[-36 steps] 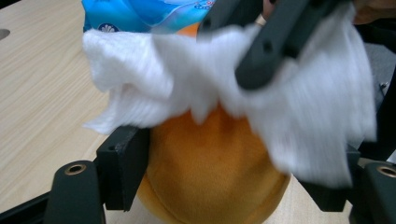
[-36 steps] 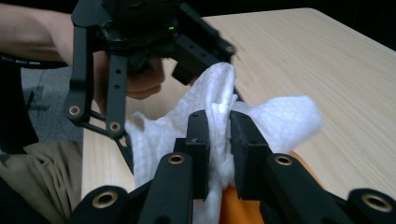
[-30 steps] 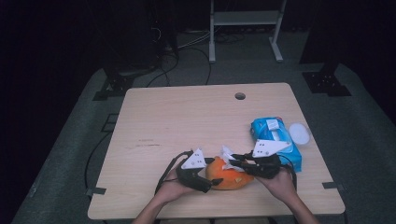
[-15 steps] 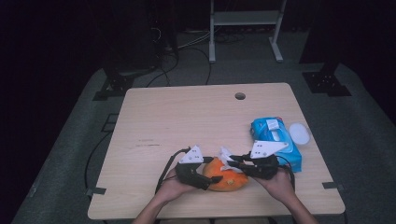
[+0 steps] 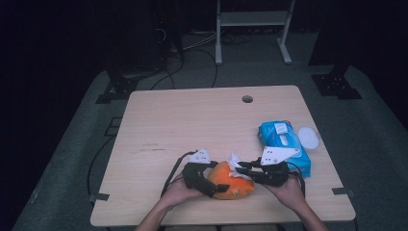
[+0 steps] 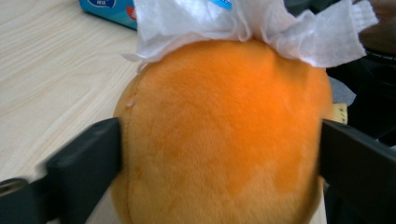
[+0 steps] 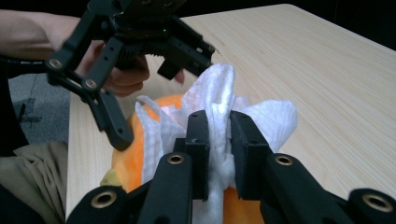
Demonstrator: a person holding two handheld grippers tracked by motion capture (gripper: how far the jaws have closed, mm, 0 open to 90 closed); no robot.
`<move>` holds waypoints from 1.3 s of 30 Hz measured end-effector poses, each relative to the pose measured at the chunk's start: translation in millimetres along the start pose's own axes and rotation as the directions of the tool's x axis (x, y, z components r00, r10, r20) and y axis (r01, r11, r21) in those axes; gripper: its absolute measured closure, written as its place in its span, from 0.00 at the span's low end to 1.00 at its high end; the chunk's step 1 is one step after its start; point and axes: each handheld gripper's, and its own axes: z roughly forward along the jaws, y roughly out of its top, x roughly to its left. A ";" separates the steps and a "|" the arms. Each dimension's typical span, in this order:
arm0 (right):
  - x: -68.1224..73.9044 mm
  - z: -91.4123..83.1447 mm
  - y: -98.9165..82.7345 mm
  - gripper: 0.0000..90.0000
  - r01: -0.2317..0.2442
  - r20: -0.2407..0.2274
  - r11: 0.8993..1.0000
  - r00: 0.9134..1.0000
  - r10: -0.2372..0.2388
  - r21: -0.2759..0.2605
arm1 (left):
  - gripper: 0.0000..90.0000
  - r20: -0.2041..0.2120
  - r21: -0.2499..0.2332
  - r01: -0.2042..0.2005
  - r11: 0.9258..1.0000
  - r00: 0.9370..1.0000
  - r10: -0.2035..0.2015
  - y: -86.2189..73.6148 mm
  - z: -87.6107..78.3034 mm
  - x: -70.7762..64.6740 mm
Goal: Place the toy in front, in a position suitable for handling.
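An orange plush toy (image 5: 228,182) lies near the table's front edge, between both hands. My left gripper (image 5: 215,179) straddles it. In the left gripper view its jaws (image 6: 219,154) stand at the sides of the plush (image 6: 219,140) without denting the fur; they have just been opening. My right gripper (image 7: 219,135) is shut on a bunched white wipe (image 7: 219,93) that drapes over the top of the plush (image 7: 122,163). In the high view the right gripper (image 5: 242,168) holds that wipe (image 5: 235,160) against the toy's upper right side.
A blue pack of wipes (image 5: 284,144) lies just right of the right hand, with a white round lid (image 5: 308,137) beside it. The wooden table (image 5: 192,120) has a cable hole (image 5: 247,99) near its far edge. A metal stand and cables sit on the floor behind.
The left gripper's jaws have spread wider around the plush and its body has shifted slightly. The right gripper keeps the wipe on the toy in the same place.
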 end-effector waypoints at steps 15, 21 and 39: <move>-10.9 3.0 -6.4 0.86 -0.069 0.014 0.997 0.998 0.069 -0.020 | 0.37 -0.110 -0.019 -0.065 0.998 0.992 0.063 -3.0 -17.7 3.0; -11.3 -2.3 -7.9 0.86 -0.075 0.037 0.997 0.996 0.076 -0.025 | 0.37 -0.111 -0.030 -0.038 0.999 0.993 0.035 -7.6 -20.6 7.6; -8.0 1.3 1.8 0.86 -0.064 0.045 0.997 0.997 0.066 -0.032 | 0.36 -0.179 -0.050 -0.095 0.994 0.980 0.085 -2.8 -14.7 -2.8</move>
